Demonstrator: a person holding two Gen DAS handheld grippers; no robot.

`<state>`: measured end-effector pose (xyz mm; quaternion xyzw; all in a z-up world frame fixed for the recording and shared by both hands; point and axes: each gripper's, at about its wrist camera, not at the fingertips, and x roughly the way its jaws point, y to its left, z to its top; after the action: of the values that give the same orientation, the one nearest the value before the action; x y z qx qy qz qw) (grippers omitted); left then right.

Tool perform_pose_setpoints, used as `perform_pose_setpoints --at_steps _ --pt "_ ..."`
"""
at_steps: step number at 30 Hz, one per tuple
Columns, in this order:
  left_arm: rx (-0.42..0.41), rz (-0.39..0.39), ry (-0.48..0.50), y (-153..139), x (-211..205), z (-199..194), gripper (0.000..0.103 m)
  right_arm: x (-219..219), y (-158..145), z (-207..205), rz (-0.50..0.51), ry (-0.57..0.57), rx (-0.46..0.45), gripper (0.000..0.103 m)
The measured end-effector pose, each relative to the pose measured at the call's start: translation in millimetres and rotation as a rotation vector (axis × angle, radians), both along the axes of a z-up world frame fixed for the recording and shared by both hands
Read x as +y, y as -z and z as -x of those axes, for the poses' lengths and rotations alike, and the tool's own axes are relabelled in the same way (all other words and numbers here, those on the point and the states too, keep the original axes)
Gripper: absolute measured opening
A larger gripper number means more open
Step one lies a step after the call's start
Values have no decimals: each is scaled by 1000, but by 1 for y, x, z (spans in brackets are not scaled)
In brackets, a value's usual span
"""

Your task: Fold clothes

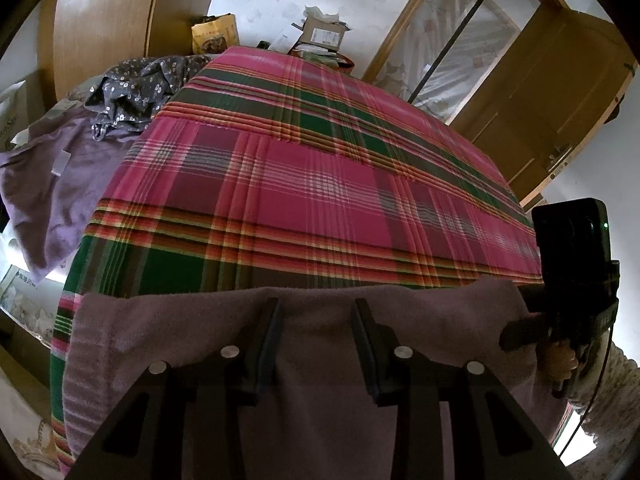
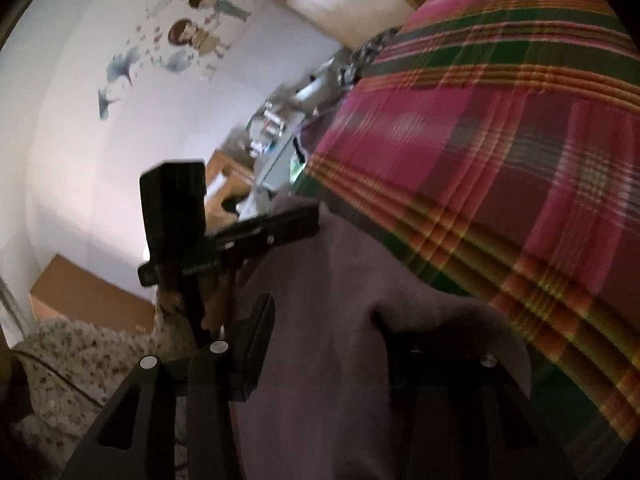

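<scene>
The mauve garment (image 1: 304, 344) lies at the near edge of the bed, on the plaid sheet (image 1: 320, 168) — at 6 o'clock in the left wrist view. The left hand-held gripper (image 1: 316, 320) stands over it with its jaws apart; the cloth shows in the gap between them and the pads do not press on it. At 3 o'clock in that view is the right hand-held gripper (image 1: 520, 330), at the garment's right edge. In the right wrist view its own left finger (image 2: 256, 336) is bare, while cloth drapes over the right one; the jaws are wide and I cannot tell if they pinch anything. At 9 o'clock a purple garment (image 1: 60, 184) and a flowered one (image 1: 136, 88) lie beside the sheet.
</scene>
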<state>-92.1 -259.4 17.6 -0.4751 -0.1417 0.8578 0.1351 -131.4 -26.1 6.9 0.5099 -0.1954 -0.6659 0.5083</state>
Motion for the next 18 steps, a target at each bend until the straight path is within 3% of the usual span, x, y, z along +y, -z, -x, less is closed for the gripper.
perform_pose_setpoints --at_steps 8,14,18 --pt "4 -1 -1 2 1 1 36 26 -4 14 113 122 -50 47" --pt "9 -5 2 2 1 2 36 34 -2 20 125 175 -82 47" --pt "11 -10 3 2 0 3 36 39 2 21 72 220 -91 45"
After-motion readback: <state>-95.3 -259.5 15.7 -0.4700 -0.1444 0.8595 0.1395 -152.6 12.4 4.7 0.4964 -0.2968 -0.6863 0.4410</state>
